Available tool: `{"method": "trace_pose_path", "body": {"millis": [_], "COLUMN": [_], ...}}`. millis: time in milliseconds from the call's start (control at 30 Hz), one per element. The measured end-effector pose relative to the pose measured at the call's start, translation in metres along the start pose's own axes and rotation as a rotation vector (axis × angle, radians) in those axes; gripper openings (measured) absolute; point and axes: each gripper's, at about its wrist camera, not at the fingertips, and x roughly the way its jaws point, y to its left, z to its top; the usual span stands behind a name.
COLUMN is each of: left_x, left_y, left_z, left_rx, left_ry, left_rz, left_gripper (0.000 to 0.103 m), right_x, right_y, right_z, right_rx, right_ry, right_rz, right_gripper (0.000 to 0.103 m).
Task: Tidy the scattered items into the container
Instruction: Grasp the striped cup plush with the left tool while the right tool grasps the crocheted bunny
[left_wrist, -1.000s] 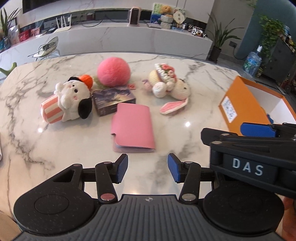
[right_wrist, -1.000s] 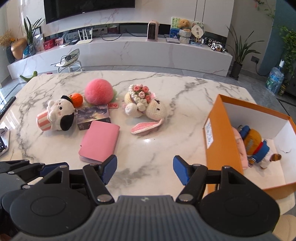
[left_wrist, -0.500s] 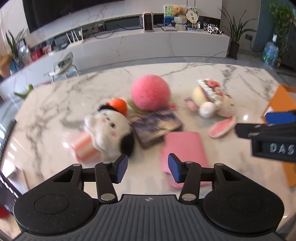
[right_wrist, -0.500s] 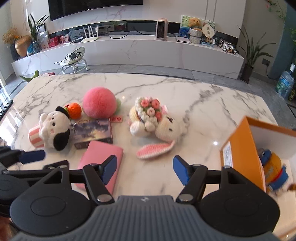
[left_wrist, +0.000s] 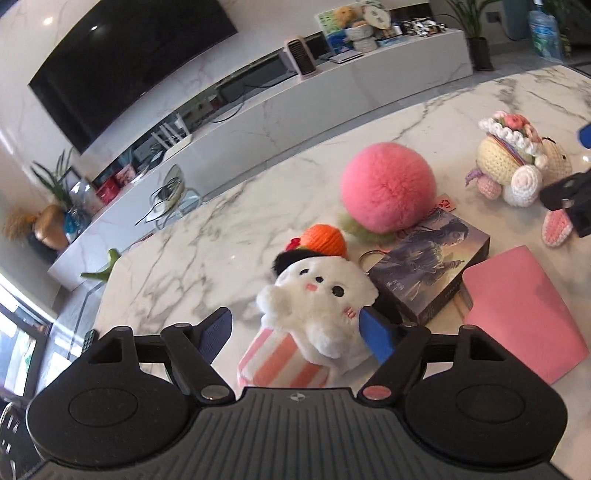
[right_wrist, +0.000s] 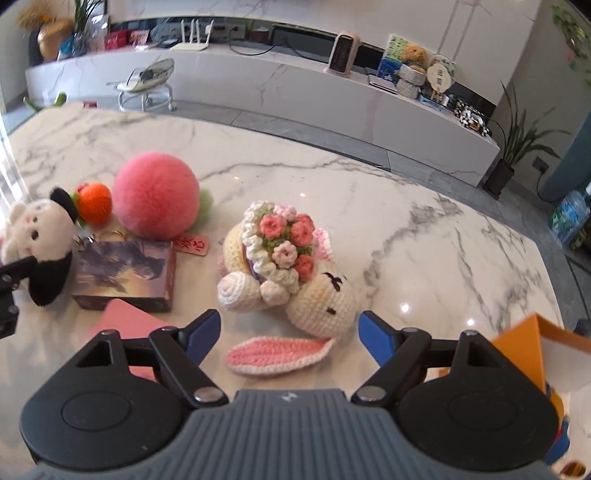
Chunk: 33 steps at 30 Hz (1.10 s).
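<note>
Left gripper (left_wrist: 295, 334): jaws wide, nothing held, straddling the white plush dog (left_wrist: 317, 295) – right pad touching or just beside its cheek, left pad apart from it. Dog lies on the bench (left_wrist: 207, 236), striped pink base toward the camera, orange hat end away; long axis roughly along the approach line. Looks light and squashy, fur may slip. I'd pinch across the head/body, not the hat or keyring.

Right gripper (right_wrist: 290, 330): also wide open and empty, hovering over the crochet bunny (right_wrist: 291, 269). Bunny is on its side, head near, flower bouquet and body farther; one ear flopped flat between the pads. Soft yarn, light, floppy ear – take the head or torso.

Beyond: pink wallet (left_wrist: 517, 314), stiff, flat; card box (left_wrist: 428, 262), rigid; pink pompom (left_wrist: 388, 188), very compressible. Orange container (right_wrist: 524, 350) only partly visible at right edge.
</note>
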Motion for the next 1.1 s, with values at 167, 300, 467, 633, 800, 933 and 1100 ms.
{"method": "trace_pose_path", "body": {"millis": [167, 300, 467, 633, 800, 933, 1100], "left_x": [0.014, 0.023, 0.036, 0.038, 0.036, 0.035, 0.028], "left_y": [-0.003, 0.006, 0.024, 0.026, 0.022, 0.021, 0.02], "left_z": [0.005, 0.006, -0.004, -0.006, -0.004, -0.005, -0.008], "left_rx": [0.01, -0.07, -0.247, -0.284, -0.304, -0.312, -0.341], "left_ry": [0.019, 0.051, 0.102, 0.121, 0.123, 0.114, 0.115], "left_rz": [-0.045, -0.098, -0.19, -0.214, -0.219, -0.217, -0.205], "left_gripper": [0.093, 0.094, 0.094, 0.094, 0.087, 0.084, 0.08], "right_x": [0.017, 0.028, 0.041, 0.053, 0.06, 0.058, 0.052], "right_y": [0.005, 0.01, 0.007, 0.01, 0.014, 0.012, 0.012], "right_z": [0.007, 0.012, 0.016, 0.02, 0.022, 0.022, 0.016], "right_rx": [-0.037, -0.084, -0.088, -0.12, -0.169, -0.167, -0.176], "right_ry": [-0.011, -0.026, -0.041, -0.052, -0.071, -0.084, -0.078], "right_rz": [0.018, -0.007, -0.026, -0.06, -0.098, -0.107, -0.107], "right_gripper": [0.085, 0.087, 0.091, 0.092, 0.09, 0.077, 0.068]}}
